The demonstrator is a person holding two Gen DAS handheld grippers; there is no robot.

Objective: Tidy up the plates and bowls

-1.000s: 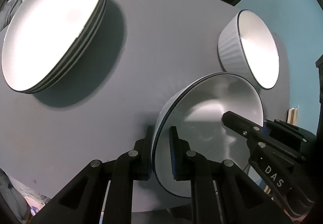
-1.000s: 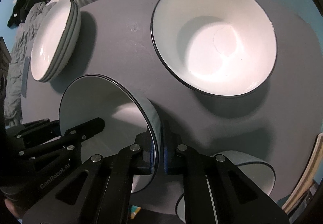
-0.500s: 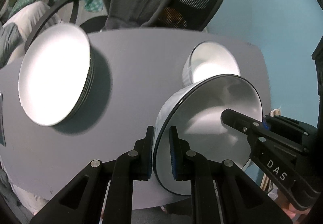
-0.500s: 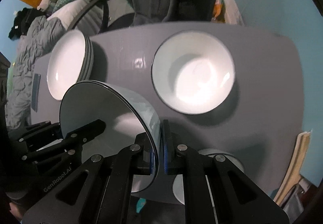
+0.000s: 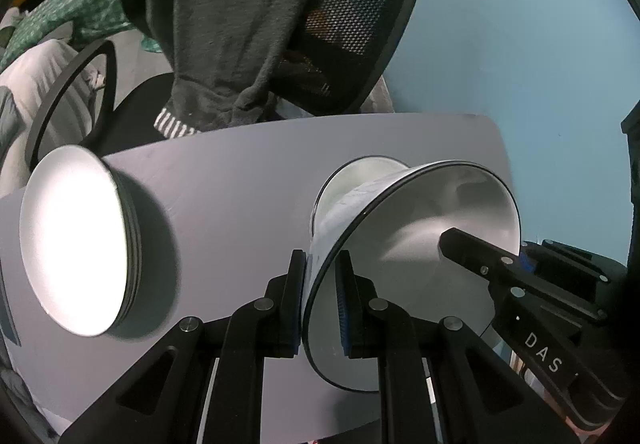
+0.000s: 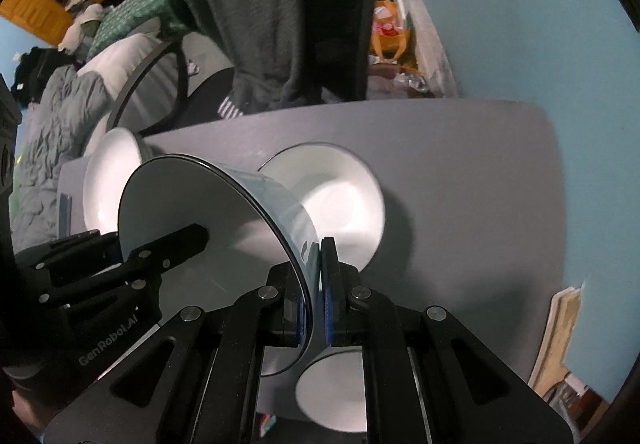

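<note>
Gripping 1 bowl point(image 5: 420, 244) rim: left gripper point(image 5: 320, 300), right gripper point(image 6: 316, 292) clamped; table point(image 5: 248, 172) edge near.

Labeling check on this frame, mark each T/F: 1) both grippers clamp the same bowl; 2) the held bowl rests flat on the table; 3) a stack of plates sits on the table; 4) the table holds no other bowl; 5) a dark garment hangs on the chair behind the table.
1) True: the left gripper and the right gripper are each shut on opposite rim sides of the held bowl.
2) False: it is lifted and tilted above the table.
3) True: the plate stack sits at the table's left.
4) False: a second bowl sits beyond the held one.
5) True: the garment drapes over the chair.
</note>
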